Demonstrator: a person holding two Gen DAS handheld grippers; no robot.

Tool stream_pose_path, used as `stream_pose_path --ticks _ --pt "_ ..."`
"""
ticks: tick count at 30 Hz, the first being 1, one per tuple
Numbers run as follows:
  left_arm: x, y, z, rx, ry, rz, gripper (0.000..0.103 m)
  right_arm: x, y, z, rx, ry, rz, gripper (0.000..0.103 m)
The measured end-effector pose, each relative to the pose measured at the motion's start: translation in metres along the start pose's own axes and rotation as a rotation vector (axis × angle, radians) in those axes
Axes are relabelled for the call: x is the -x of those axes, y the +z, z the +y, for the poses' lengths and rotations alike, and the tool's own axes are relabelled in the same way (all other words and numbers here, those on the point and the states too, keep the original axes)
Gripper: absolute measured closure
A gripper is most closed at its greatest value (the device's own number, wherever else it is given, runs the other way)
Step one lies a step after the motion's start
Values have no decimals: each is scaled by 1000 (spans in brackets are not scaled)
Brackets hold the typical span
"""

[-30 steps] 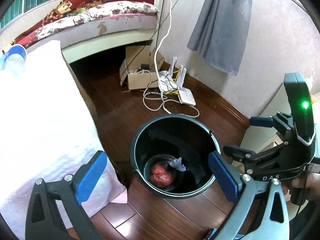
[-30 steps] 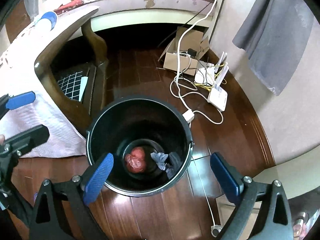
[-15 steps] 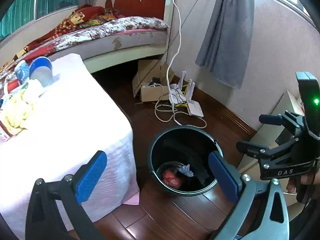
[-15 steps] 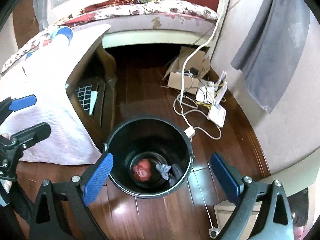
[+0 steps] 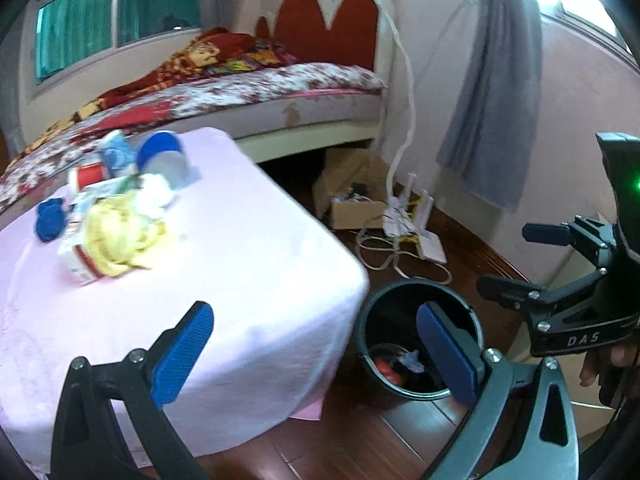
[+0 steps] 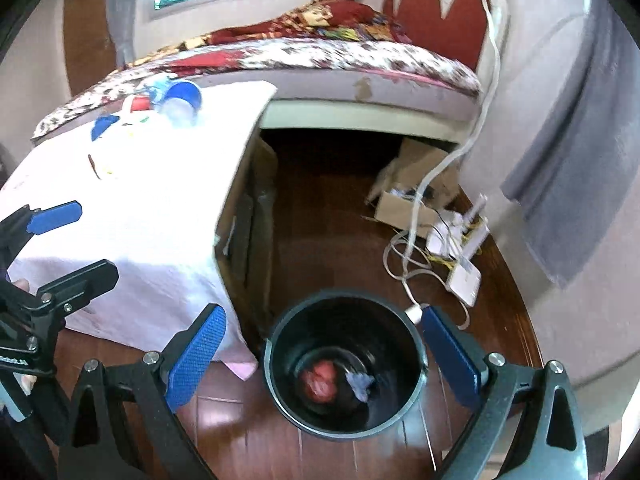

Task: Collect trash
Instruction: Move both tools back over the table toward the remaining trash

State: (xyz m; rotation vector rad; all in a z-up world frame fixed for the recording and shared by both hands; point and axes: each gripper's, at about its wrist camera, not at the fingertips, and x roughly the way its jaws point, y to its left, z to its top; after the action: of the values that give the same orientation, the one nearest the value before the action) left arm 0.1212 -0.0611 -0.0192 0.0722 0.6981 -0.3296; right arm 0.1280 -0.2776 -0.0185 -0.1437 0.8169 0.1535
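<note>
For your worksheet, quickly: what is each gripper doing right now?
Left gripper: open, holding nothing.
Right gripper: open, holding nothing.

Ahead of our left tongs and to their left we see the desk under a pale pink cloth. On its far part lies a blurred heap: yellow crumpled wrapping, a blue cap, a red-and-white carton and a blue-rimmed cup on its side. The dark wooden floor carries the black bin, between our right tongs' tips, and beyond them a cardboard box, white cables and a router.
</note>
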Motion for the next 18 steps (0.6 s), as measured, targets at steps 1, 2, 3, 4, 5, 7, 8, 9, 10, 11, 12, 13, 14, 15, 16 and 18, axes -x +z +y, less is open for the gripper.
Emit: stream_pose_path --ticks 1,2,3,4,5,7,8,9,10,11,12,13,14,15,16,18 --pt "2 0 8 9 14 -4 1 -1 4 6 7 7 -4 3" --pt "4 -1 17 21 31 -7 1 -2 9 14 16 15 -9 3" --pt "5 -2 22 29 41 -9 1 -5 14 23 27 24 -12 3" --pt "7 -3 30 39 55 -9 1 -6 18 29 35 31 -14 3" --pt "9 -4 40 52 75 -11 1 -9 24 39 50 41 -18 3" --pt "12 -6 57 81 104 -12 1 -11 31 52 67 56 -24 3" --pt "13 -7 65 94 118 -13 1 -14 37 62 79 67 -27 3" --pt "15 -8 76 110 138 -15 1 -16 42 69 87 76 -31 3" --pt "17 -9 85 121 157 -16 1 -18 47 75 94 84 -33 3" --pt "19 -9 92 131 176 -18 1 -21 52 84 102 94 -35 3" --pt "20 -10 103 145 201 -20 1 -22 55 91 108 100 -36 3" --pt "22 -12 112 157 221 -24 1 -24 57 97 114 105 -38 3" --pt "24 -13 120 168 237 -28 1 -26 61 103 120 112 -42 3" --pt "24 -14 130 184 258 -31 1 -29 65 111 124 121 -44 3" --pt "24 -14 139 197 265 -31 2 -31 69 117 127 129 -45 3" --pt "24 -15 157 220 273 -35 10 -37 76 133 139 146 -49 3"
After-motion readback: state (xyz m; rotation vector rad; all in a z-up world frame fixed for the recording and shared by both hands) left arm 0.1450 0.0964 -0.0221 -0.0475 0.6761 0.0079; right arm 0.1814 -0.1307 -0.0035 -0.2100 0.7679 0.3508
